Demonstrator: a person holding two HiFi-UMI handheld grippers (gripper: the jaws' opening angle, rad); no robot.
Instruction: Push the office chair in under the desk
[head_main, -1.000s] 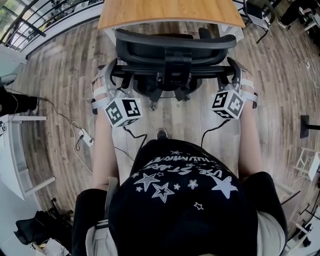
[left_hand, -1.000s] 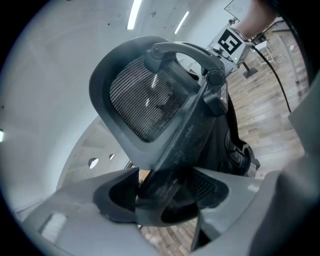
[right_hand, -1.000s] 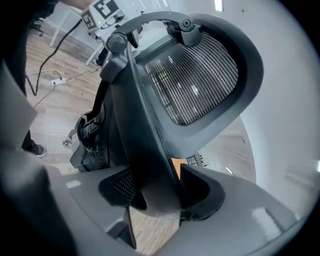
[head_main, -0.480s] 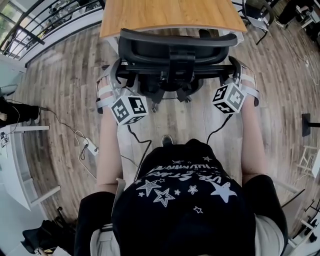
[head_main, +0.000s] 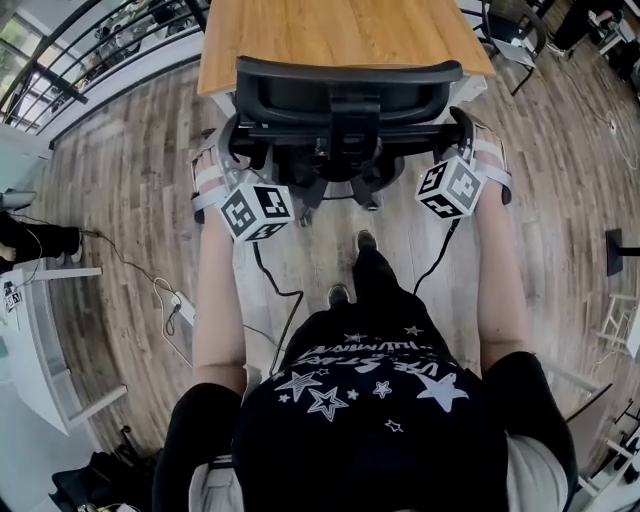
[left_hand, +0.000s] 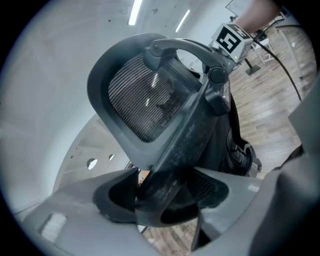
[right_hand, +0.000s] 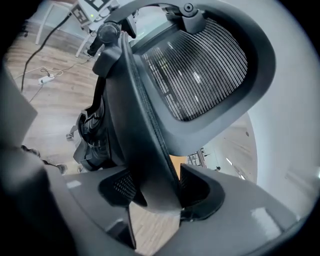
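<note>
- The left gripper and right gripper are each clamping a side edge of the office chair's back.
- The chair is standing against the desk edge, and a last short push is probably remaining.

Black office chair — upright, at wooden desk

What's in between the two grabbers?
The back of the office chair. In the head view it fills the whole gap, with the left gripper clamped on one side edge and the right gripper on the other.
</note>
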